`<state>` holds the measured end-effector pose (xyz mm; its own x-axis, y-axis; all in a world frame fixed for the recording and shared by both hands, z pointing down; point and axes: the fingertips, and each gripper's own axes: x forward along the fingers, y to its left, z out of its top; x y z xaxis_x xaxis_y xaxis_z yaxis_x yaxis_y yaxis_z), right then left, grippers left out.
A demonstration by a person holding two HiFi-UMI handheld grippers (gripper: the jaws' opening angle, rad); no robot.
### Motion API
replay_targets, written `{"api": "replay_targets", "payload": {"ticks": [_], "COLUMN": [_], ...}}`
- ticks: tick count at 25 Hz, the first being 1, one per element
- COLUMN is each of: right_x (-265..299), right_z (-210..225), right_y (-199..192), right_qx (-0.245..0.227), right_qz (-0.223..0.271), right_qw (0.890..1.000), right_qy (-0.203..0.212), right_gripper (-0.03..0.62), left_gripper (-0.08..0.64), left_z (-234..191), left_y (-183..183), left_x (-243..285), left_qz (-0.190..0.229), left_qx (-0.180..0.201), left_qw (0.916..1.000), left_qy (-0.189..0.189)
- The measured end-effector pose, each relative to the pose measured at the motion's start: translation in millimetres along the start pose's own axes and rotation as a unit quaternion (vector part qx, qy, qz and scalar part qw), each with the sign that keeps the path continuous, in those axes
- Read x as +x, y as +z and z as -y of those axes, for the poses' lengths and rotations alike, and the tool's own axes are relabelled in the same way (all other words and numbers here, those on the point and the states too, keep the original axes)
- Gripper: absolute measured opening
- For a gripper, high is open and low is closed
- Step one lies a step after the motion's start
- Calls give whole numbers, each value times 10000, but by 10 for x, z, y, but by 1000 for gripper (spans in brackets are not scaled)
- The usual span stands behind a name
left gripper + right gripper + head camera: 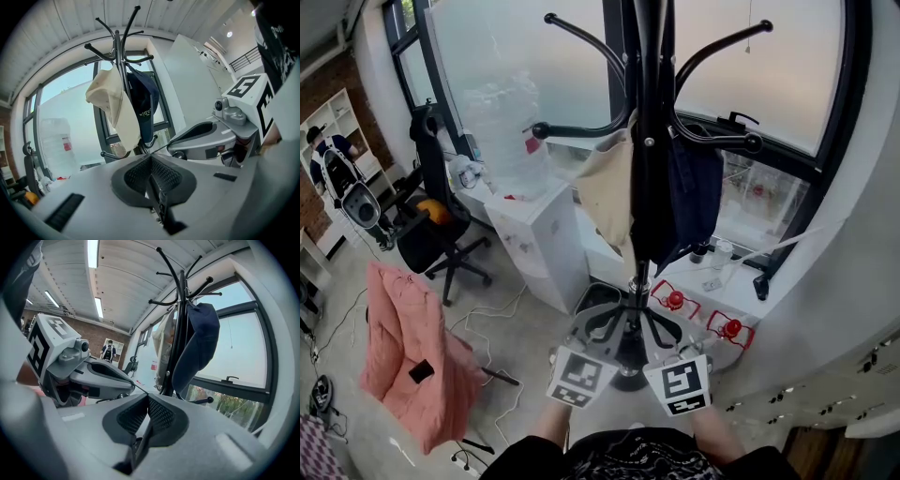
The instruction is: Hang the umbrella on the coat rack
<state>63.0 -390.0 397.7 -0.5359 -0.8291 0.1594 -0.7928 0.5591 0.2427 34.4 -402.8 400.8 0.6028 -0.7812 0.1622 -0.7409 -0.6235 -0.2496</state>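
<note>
Facing the coat rack (642,141) by the window, with a beige hat (607,192) and a navy cap (698,192) hanging on it. Umbrella: not made out in any view, so where it lies cannot be told. Left gripper (151,161) and right gripper (146,399) are side by side, each with jaws together and nothing between them. Judgement: a folded umbrella is light, stiff along the shaft and slippery on the fabric; take it at the handle or bare shaft.

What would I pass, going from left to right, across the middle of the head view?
Pink padded jacket, clear plastic water-cooler bottle, cream fabric cap, black metal coat rack, navy fabric cap.
</note>
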Motion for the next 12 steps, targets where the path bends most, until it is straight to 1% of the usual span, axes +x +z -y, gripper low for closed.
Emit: {"api": "replay_targets", "payload": {"ticks": [4,12], "right_x": [12,83], "right_z": [-6,116], "right_y": [-33,-53], "right_qx": [41,78], "right_qz": [-26,-36], "right_qw": [10000,9999], "right_qy": [7,-59], "right_gripper": [6,6], "left_gripper": [9,9], "left_z": [1,-44], "left_y": [-41,-24], "left_x": [5,150], "left_qz": [-31,-12], "left_qx": [-22,-32], "left_qw": [10000,10000], "left_qy": [-35,-13]}}
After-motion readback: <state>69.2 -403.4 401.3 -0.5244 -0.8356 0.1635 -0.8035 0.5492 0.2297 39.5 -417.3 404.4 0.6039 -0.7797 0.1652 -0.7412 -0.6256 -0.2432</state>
